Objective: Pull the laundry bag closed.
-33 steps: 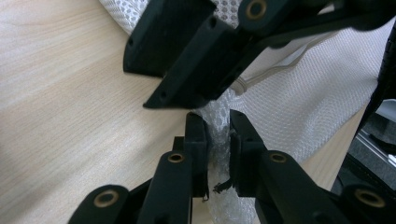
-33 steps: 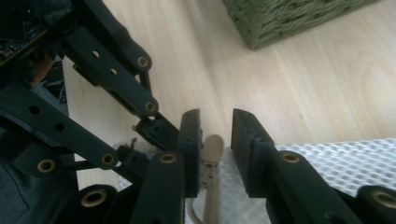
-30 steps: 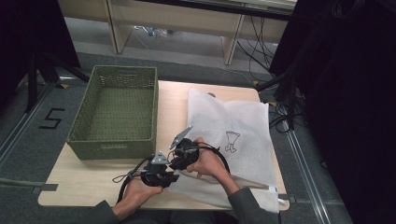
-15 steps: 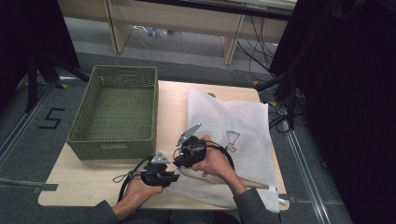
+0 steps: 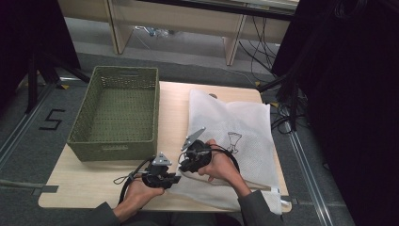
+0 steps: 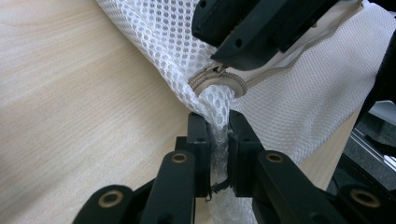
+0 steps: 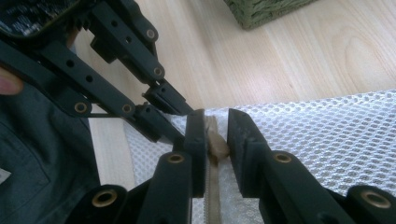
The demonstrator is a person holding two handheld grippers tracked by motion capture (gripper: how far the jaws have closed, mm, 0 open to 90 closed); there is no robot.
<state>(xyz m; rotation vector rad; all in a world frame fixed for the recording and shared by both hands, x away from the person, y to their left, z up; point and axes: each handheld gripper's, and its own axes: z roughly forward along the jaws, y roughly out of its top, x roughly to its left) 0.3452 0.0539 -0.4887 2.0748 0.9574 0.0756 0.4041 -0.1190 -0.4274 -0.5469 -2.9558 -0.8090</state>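
Observation:
A white mesh bag (image 5: pixel 235 122) with a small printed figure lies flat on the right half of the wooden table (image 5: pixel 94 183). My left gripper (image 5: pixel 177 178) is shut on a bunched corner of the bag (image 6: pixel 217 135), just below the zipper's end (image 6: pixel 217 81). My right gripper (image 5: pixel 184 165) comes in from the other side. The beige zipper pull (image 7: pixel 217 145) sits between its pads, which close on it, and its jaws have just eased open a little. The two grippers' tips nearly meet at the bag's near left corner.
An empty green woven basket (image 5: pixel 117 113) stands on the table's left half, its corner (image 7: pixel 261 11) close behind the grippers. Cables trail from both grippers over the table's front edge. A floor marking "5" (image 5: pixel 51 120) lies left of the table.
My right gripper has shifted slightly to the right along the bag's edge. The left gripper has stayed where it was, holding the same corner.

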